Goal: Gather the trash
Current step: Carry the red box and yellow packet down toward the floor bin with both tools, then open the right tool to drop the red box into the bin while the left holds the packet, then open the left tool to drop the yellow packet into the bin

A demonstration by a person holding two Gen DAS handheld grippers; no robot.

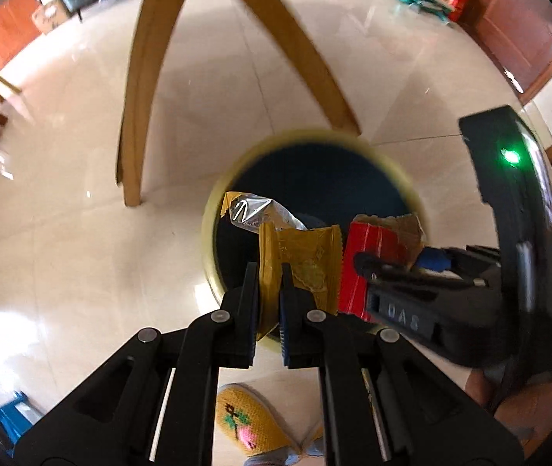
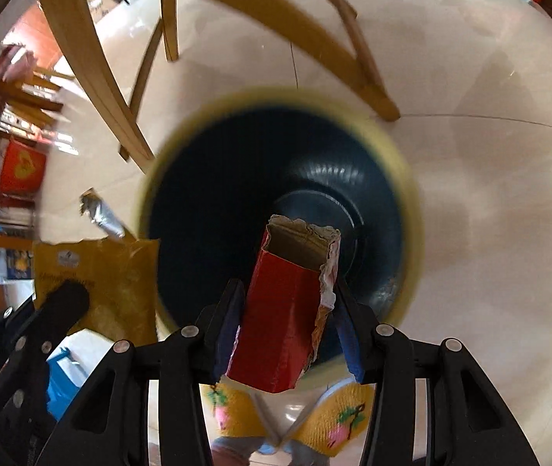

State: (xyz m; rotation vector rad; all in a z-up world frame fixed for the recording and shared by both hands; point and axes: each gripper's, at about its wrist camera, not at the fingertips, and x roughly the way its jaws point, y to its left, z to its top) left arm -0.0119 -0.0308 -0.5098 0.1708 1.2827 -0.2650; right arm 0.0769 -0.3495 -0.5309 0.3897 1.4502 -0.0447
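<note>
Left tongs [image 1: 270,272] pinching the yellow wrapper [image 1: 307,268], jaws pressed close on its lower edge, and the wrapper stands up lengthwise away from them, its torn silver-lined top [image 1: 252,209] leaning out over the bin's mouth. Right tongs [image 2: 287,295] clamped on the red carton [image 2: 283,310], one pad on each side wall, the carton's long axis running straight ahead along the fingers with its ragged open end [image 2: 299,240] aimed down into the bin. Both tools are tipped downward, side by side, right over the bin [image 2: 404,178] with its yellow rim and dark inside. From the left camera the right tongs [image 1: 369,268] come in from the right edge with a green light [image 1: 511,155] glowing on the body, carton [image 1: 369,240] just beside the wrapper. Only the right camera looks deep enough to show the ribbed wall and round bottom of the bin [image 2: 315,209]; there the wrapper [image 2: 113,272] sits at the left, at the rim's edge, with the left tool's finger [image 2: 62,306] across it. Below, yellow knitted slippers [image 2: 338,419] on the pale tiled floor [image 2: 470,77], and wooden chair legs [image 1: 140,77] just beyond the bin
</note>
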